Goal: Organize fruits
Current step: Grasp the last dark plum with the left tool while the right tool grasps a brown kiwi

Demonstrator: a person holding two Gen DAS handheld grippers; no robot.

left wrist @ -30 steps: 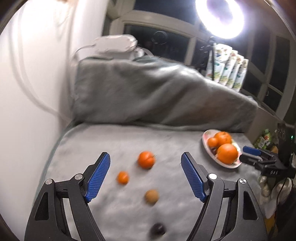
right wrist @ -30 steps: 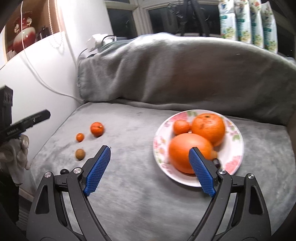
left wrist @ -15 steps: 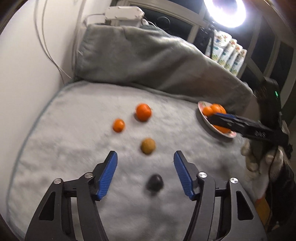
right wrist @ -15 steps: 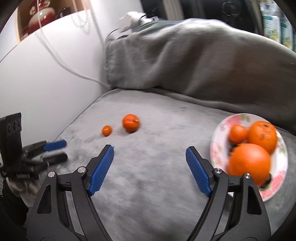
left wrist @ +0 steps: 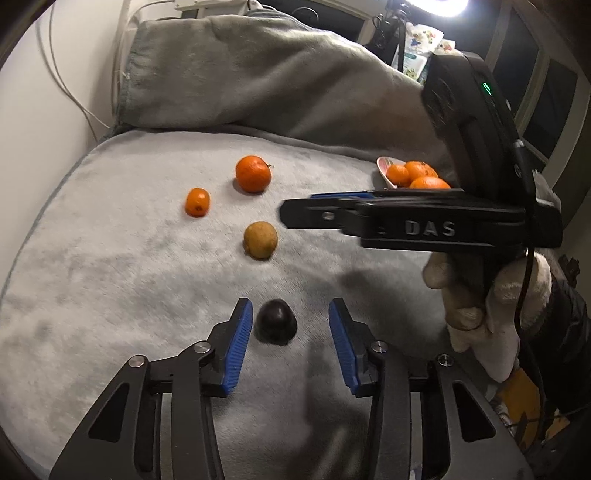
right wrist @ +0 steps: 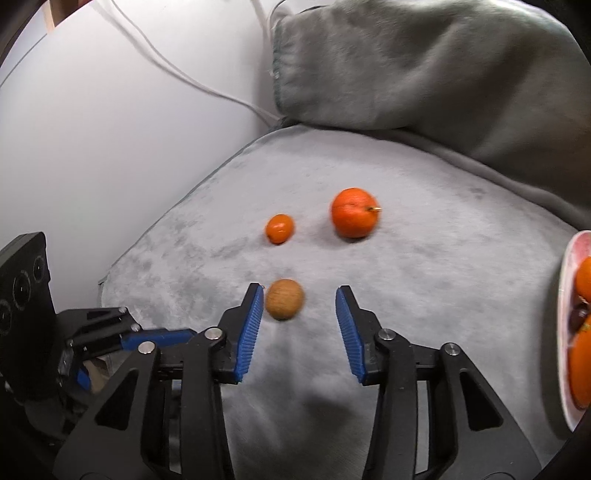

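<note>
Several fruits lie loose on the grey blanket (left wrist: 110, 277): a dark plum (left wrist: 276, 322), a brown kiwi-like fruit (left wrist: 260, 239), a small orange (left wrist: 197, 201) and a larger mandarin (left wrist: 253, 173). My left gripper (left wrist: 290, 325) is open, its jaws either side of the plum, not touching. My right gripper (right wrist: 300, 308) is open with the brown fruit (right wrist: 284, 298) just inside its left jaw; it also crosses the left wrist view (left wrist: 295, 216). The small orange (right wrist: 279, 228) and mandarin (right wrist: 354, 217) lie beyond. A flowered plate (left wrist: 384, 170) holds several oranges; its rim shows at the right wrist view's edge (right wrist: 565, 302).
A bunched grey blanket (left wrist: 258, 81) rises behind the fruits. A white wall with cables (right wrist: 110, 110) bounds the left side. The left gripper's body (right wrist: 92, 339) sits at the lower left of the right wrist view. A ring light (left wrist: 439, 5) shines at the back.
My left gripper has come down and forward so the plum now sits between its jaws. My right gripper has swung left from the plate to the brown fruit.
</note>
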